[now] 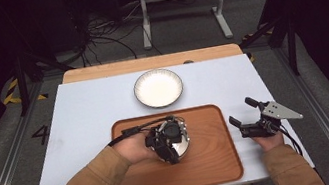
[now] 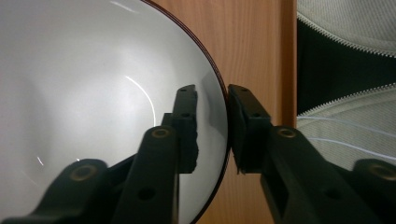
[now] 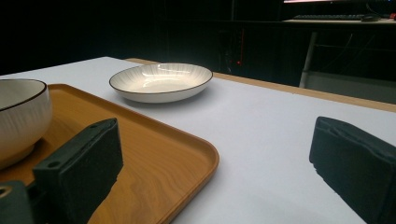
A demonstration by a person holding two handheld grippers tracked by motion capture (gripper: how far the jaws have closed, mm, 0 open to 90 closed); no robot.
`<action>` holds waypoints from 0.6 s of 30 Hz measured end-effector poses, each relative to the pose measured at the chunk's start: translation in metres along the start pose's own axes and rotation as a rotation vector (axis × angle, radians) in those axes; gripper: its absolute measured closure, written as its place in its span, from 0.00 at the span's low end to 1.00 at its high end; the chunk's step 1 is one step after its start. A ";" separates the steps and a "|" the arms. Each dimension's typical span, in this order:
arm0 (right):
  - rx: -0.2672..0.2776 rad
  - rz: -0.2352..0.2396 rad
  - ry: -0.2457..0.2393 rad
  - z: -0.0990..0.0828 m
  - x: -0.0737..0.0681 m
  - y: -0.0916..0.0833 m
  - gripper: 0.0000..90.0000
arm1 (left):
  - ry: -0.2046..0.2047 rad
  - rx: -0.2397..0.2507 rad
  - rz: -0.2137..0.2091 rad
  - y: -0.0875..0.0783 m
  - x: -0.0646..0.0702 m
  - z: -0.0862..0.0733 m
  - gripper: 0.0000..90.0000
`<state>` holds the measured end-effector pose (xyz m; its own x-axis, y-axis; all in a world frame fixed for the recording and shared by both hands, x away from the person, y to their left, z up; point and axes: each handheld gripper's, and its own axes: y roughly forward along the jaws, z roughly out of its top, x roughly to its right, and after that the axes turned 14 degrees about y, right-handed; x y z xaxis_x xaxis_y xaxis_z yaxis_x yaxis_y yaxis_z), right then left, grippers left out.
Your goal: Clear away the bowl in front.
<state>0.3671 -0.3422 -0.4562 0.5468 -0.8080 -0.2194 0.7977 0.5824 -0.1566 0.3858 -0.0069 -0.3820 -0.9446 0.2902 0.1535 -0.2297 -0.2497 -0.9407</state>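
Note:
A white bowl [image 1: 184, 141] with a dark rim stands on the wooden tray [image 1: 214, 157], near the tray's middle. My left gripper [image 1: 171, 152] is over it. In the left gripper view the bowl [image 2: 93, 93] takes up the left side and my left gripper [image 2: 212, 93] straddles its rim, one jaw inside and one outside, shut on the rim. My right gripper [image 1: 241, 111] rests just right of the tray, open and holding nothing. In the right gripper view its wide-apart pads [image 3: 88, 158] frame the tray's corner [image 3: 154, 154], with the bowl [image 3: 18, 116] at the far left.
A shallow white plate [image 1: 158, 87] with a dark rim lies on the white tabletop [image 1: 80, 116] beyond the tray, also seen as the plate [image 3: 161, 81] in the right gripper view. A wooden strip edges the table's far side. The tray's near edge [image 2: 289, 56] lies close to the person's lap.

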 end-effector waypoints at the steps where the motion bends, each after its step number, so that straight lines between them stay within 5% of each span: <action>1: 0.000 0.002 -0.001 0.000 0.000 0.000 0.03 | 0.000 0.004 -0.002 -0.001 0.000 -0.001 0.76; 18: -0.005 0.006 -0.008 0.000 0.000 0.001 0.03 | -0.066 0.195 0.065 -0.029 0.011 -0.022 0.59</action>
<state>0.3677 -0.3417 -0.4562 0.5533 -0.8053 -0.2130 0.7933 0.5874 -0.1598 0.3875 0.0237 -0.3594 -0.9707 0.2082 0.1204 -0.2032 -0.4421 -0.8736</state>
